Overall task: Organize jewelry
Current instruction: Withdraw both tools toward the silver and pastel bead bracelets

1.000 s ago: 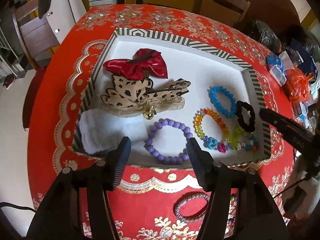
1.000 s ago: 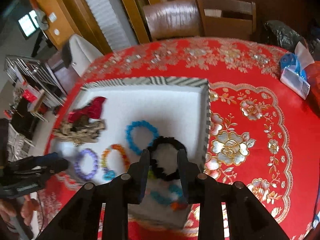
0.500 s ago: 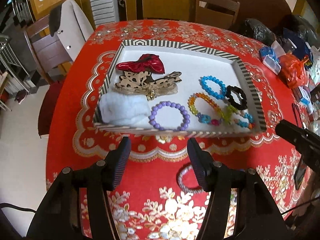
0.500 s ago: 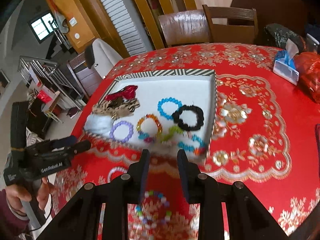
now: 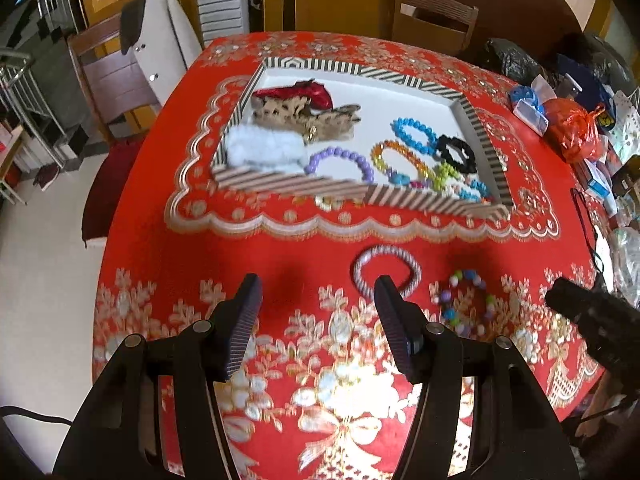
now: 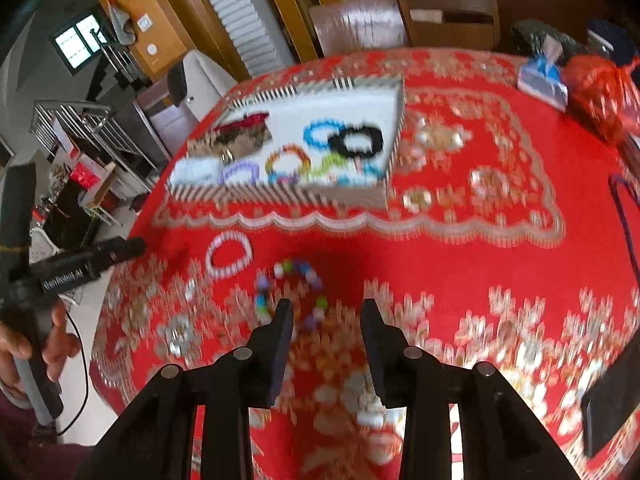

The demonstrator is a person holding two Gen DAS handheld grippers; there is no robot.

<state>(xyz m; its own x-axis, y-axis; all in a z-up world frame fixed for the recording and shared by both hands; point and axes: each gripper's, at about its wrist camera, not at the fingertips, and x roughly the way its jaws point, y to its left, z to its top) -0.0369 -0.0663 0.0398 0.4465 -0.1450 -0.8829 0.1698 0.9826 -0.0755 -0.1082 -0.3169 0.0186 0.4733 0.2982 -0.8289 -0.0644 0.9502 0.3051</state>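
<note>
Ahead of the left gripper [image 5: 316,300], well beyond its fingertips, the striped tray [image 5: 360,194] is seen on the red tablecloth [image 5: 280,248]. Its jaws are spread wide and nothing is held between them. Just past the tip of its right finger, a striped bangle [image 5: 386,270] is laid flat on the cloth, and a little further to the right a multicoloured bead bracelet [image 5: 466,300] is found beside it; the two are near each other but apart. Neither is touched by the fingers, as far as can be told.

Inside the tray, on the side far to the left of the gripper, a red bow [image 5: 300,94], a leopard-print clip [image 5: 308,118] and a white fluffy piece [image 5: 264,150] are bunched together. Straight ahead, a purple bead bracelet [image 5: 340,162] is laid near the front wall. To the right of it, an orange bead bracelet [image 5: 400,160], a blue bead bracelet [image 5: 414,134] and a black scrunchie [image 5: 456,154] are grouped, with more small coloured beads blurred at the right front corner.

From the right wrist view, which is smeared by motion, the right gripper [image 6: 326,314] is shown parted and empty too. The multicoloured bead bracelet [image 6: 290,294] is placed just ahead of its left finger, partly hidden by that fingertip. The striped bangle [image 6: 229,254] is set further off to the left, and the tray [image 6: 280,194] is seen well beyond both.
</note>
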